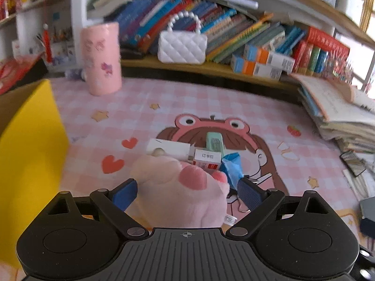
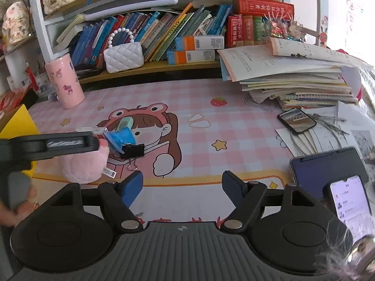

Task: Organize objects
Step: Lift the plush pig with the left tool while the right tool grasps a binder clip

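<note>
Two matte black plastic hand-held tongs (image 1: 187, 193), alike in build. Ribbed dark grey base plate at the bottom of each view, stamped with a small white crosshair mark. Round black housings either side, each with a shallow circular recess. Angled black link arms with triangular cut-outs, pinned by flat silver rivets. Blue textured pads (image 1: 249, 195) on the fingers. Same parts on the right-hand tongs (image 2: 182, 186); left unit seen there side-on as a long black slotted bar.
</note>
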Tool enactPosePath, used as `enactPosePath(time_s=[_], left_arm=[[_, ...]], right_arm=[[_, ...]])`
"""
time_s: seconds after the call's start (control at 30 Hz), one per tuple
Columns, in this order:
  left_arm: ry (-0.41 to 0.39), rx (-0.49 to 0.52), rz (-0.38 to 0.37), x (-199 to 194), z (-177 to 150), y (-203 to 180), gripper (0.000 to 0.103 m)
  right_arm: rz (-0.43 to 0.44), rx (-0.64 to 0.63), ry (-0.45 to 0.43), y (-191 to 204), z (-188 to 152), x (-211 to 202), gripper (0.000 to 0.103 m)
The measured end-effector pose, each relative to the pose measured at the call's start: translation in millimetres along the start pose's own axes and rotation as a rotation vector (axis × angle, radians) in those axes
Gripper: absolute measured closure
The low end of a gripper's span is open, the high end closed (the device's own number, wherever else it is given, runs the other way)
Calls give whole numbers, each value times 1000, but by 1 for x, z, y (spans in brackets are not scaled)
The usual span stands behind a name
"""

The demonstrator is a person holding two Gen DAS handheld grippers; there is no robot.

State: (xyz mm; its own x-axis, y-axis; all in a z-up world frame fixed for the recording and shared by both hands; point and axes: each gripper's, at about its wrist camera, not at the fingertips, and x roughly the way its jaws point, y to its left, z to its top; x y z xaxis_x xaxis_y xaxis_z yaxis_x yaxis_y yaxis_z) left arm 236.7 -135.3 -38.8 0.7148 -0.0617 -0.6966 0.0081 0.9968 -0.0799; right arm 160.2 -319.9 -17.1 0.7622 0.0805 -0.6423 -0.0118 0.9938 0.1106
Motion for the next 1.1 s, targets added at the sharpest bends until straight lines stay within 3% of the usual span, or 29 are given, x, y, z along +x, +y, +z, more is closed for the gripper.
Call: enactPosePath(time_s=[0.07,0.23,0.4,0.63,0.93,1.0,1.07,1.1], left_arm=[[0,16,35,10,1,-2,9],[-14,83,35,17,0,-3,12],[-22,115,12,3,-1,6,37],[-28,-36,-51,-51,-11,46,38],[4,-44,-57,-105,-43,69,37],[7,-51,-52,-112,-47,73,37],[1,-56,-50,-118,-50,76,37],[-5,-57,-50,-121,-50,77,37]], right_arm=[[5,-13,0,0,1,2,29],[21,-24,16,-1,2,9,30],[43,-50,32,8,5,20,30],[78,-138,34,34,13,52,36],[110,-234,56,73,19,109,47],[86,-235,59,78,20,119,53],[67,-217,66,78,21,126,65],[69,-207,67,76,21,127,65]])
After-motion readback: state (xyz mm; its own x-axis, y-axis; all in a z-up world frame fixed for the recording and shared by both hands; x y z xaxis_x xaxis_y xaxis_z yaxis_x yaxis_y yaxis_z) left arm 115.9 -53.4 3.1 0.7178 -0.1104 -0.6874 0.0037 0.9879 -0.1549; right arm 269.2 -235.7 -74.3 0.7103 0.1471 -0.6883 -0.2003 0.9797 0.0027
